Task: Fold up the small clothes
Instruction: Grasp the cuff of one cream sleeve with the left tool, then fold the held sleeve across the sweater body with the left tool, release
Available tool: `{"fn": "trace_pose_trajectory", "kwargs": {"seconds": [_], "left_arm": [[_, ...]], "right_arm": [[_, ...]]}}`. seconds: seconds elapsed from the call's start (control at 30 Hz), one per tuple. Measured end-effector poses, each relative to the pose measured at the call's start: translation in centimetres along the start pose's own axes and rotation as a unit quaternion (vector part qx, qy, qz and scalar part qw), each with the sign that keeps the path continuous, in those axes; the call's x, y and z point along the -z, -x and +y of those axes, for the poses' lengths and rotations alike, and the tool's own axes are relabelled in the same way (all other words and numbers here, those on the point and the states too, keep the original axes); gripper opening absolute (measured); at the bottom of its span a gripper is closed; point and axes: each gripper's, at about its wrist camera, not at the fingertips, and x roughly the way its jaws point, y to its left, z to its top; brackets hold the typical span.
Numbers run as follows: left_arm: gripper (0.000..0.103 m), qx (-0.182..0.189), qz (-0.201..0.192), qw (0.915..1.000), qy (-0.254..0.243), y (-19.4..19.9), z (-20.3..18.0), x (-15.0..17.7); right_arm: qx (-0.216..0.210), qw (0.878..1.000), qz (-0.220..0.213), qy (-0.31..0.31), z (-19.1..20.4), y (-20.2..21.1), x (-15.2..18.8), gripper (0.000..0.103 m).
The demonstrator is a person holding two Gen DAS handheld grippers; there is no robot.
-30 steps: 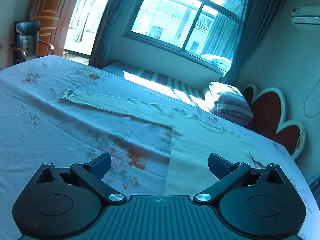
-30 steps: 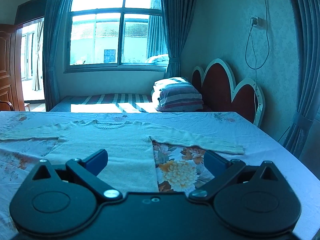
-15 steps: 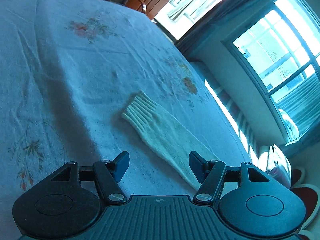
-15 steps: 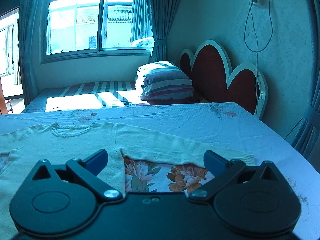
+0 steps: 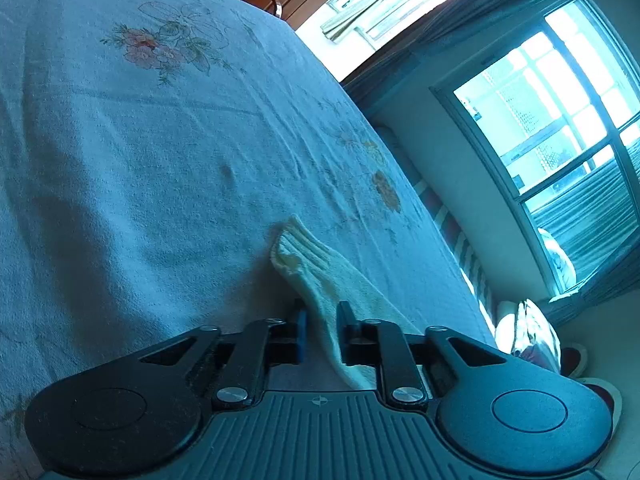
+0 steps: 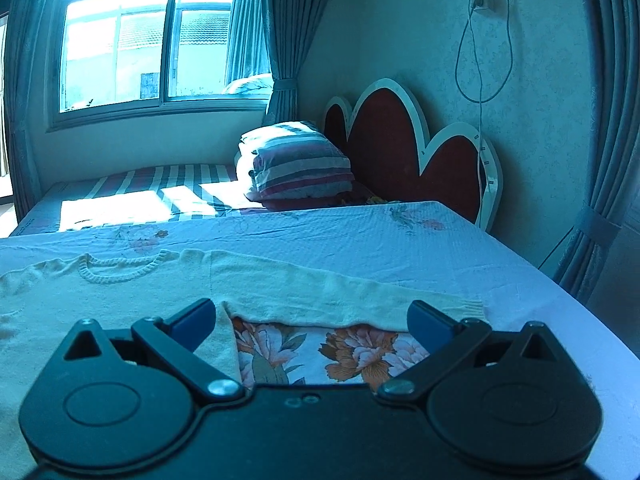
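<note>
The left tongs (image 5: 320, 332) have just closed on the sweater's sleeve (image 5: 320, 276), whose cuff points toward 11 o'clock. The right tongs (image 6: 312, 320) gape wide over the sweater (image 6: 120, 300) (no readable writing anywhere).

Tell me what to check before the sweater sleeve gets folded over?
1. Left gripper shut on the sleeve: ok, its jaws have just been closing and now pinch it.
2. Cuff lifted off the bedsheet: ok.
3. Right gripper free: ok, open, holding nothing.
4. Other sleeve lying flat: ok.
5. Sweater body smooth: cannot tell, only partly visible.
</note>
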Motion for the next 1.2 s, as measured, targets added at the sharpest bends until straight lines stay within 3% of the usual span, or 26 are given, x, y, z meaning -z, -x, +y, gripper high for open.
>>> {"fn": "trace_pose_trajectory", "kwargs": {"seconds": [0.07, 0.13, 0.2, 0.33, 0.43, 0.57, 0.7, 0.83, 0.9, 1.0, 1.2], "left_arm": [[0.005, 0.012, -0.001, 0.9999, -0.001, -0.4, 0.2, -0.4], [0.002, 0.001, -0.002, 0.9999, -0.015, -0.5, -0.6, -0.8], [0.002, 0.003, -0.022, 0.9991, -0.035, 0.2, -2.3, -1.0], [0.002, 0.035, -0.05, 0.9938, -0.093, 1.9, -9.2, -0.9], [0.002, 0.068, -0.058, 0.9838, -0.155, 2.6, -16.3, 0.7], [0.002, 0.116, -0.063, 0.9564, -0.26, 3.4, -27.7, 6.1], [0.002, 0.155, -0.063, 0.9216, -0.35, 3.6, -36.8, 15.7], [0.002, 0.17, -0.015, 0.8878, -0.427, 1.7, -44.3, 26.5], [0.002, 0.166, 0.016, 0.8744, -0.456, 0.3, -46.6, 31.4], [0.002, 0.151, 0.05, 0.8613, -0.483, -0.4, -47.9, 37.7], [0.002, 0.145, 0.051, 0.8415, -0.518, 0.1, -48.2, 42.8]], "right_arm": [[0.008, 1.0, 0.002, -0.02, -0.7, 0.1, -0.2, 0.103], [0.019, 0.999, 0.005, -0.031, -1.6, 0.0, 0.0, 0.103], [0.034, 0.998, 0.01, -0.042, -2.8, -0.4, 0.1, 0.103], [0.07, 0.996, 0.02, -0.055, -5.8, -0.9, 0.7, 0.103], [0.081, 0.994, 0.021, -0.066, -8.1, -1.2, 1.2, 0.103], [0.081, 0.993, 0.033, -0.08, -10.7, -2.6, 1.9, 0.103], [0.069, 0.993, 0.043, -0.083, -13.7, -4.3, 2.3, 0.103], [0.074, 0.992, 0.052, -0.093, -18.2, -6.0, 2.8, 0.103], [0.083, 0.99, 0.06, -0.101, -20.5, -6.8, 3.2, 0.103], [0.091, 0.987, 0.075, -0.108, -23.4, -7.8, 3.9, 0.103], [0.107, 0.984, 0.085, -0.112, -27.2, -8.2, 5.3, 0.103]]}}
